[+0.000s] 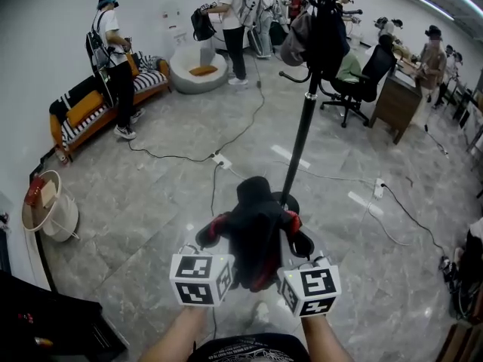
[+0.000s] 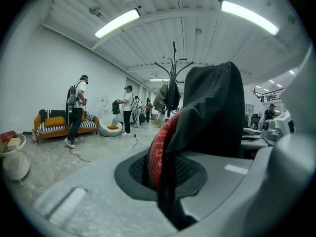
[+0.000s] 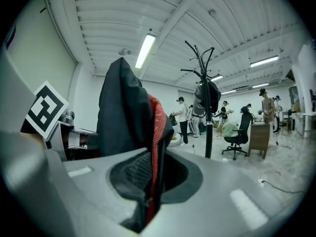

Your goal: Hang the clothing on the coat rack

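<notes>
A black garment with red knitted trim (image 1: 255, 228) hangs bunched between my two grippers, low in the head view. My left gripper (image 1: 213, 236) is shut on its left side and my right gripper (image 1: 298, 240) is shut on its right side. In the left gripper view the cloth (image 2: 212, 112) rises out of the shut jaws of the left gripper (image 2: 165, 181). The right gripper view shows the same cloth (image 3: 126, 112) pinched in the right gripper (image 3: 148, 191). The black coat rack (image 1: 302, 134) stands just beyond the garment, with dark and grey clothing (image 1: 321, 40) hung at its top.
Cables and a power strip (image 1: 222, 160) lie on the grey floor in front of the rack. An office chair (image 1: 362, 81) and a wooden desk (image 1: 396, 100) stand at the right, a striped sofa (image 1: 98, 108) at the left, a small round table (image 1: 41, 202) nearer. Several people stand around.
</notes>
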